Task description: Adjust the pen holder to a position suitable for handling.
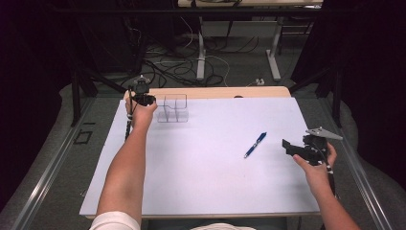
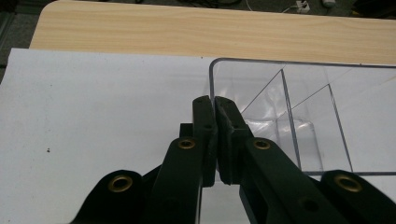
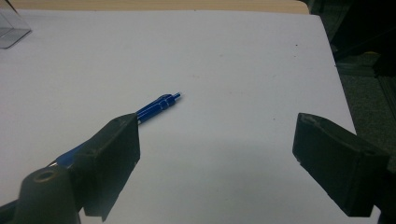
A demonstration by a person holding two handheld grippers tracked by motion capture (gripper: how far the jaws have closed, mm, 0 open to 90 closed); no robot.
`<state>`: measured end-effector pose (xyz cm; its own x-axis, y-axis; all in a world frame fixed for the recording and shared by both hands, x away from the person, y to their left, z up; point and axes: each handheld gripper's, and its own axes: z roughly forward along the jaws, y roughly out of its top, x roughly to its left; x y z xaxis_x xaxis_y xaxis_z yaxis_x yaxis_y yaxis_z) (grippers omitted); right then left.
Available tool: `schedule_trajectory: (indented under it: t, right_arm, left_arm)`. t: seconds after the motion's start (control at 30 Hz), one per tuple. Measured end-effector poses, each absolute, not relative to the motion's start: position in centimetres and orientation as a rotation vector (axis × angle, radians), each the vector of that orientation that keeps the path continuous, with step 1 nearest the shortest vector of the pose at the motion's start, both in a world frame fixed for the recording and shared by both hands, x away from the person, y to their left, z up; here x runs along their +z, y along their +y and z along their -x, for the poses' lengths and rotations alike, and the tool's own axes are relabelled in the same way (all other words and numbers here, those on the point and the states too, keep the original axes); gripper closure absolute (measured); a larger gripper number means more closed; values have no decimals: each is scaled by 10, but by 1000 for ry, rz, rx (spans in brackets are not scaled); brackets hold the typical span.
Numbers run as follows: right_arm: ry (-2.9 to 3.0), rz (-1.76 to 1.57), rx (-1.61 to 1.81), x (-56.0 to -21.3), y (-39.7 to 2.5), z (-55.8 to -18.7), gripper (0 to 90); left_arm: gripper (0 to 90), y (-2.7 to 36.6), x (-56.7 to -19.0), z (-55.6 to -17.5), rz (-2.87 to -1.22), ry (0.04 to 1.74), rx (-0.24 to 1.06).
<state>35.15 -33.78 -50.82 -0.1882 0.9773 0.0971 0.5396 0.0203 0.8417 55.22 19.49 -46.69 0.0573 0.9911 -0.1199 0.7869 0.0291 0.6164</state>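
Note:
A clear plastic organizer [image 1: 173, 109] with inner dividers stands at the far left of the white mat. My left gripper [image 1: 152, 100] is right at its left side. In the left gripper view that gripper [image 2: 215, 106] is shut on the organizer's [image 2: 299, 107] thin left wall. A blue pen [image 1: 255, 144] lies slanted on the mat, right of centre. My right gripper [image 1: 290, 146] is held open just right of the pen. In the right gripper view the gripper [image 3: 217, 128] is wide open with bare mat between the jaws, and the pen [image 3: 159, 105] runs behind the left jaw.
The white mat [image 1: 206, 182] covers most of a wooden table [image 1: 230, 92], whose bare strip runs along the far edge. A corner of the organizer [image 3: 11, 28] sits far up-left in the right gripper view. Cables and desk legs lie on the floor [image 1: 191, 62] beyond.

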Motion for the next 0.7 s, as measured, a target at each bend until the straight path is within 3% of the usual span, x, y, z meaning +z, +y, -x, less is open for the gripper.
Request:
schedule_trajectory:
  t: [0.7]
  right_arm:
    - [1783,-1530,1071,-508,-336,-352,146]
  left_arm:
    - [886,174,-462,-539,-1804,1822,450]
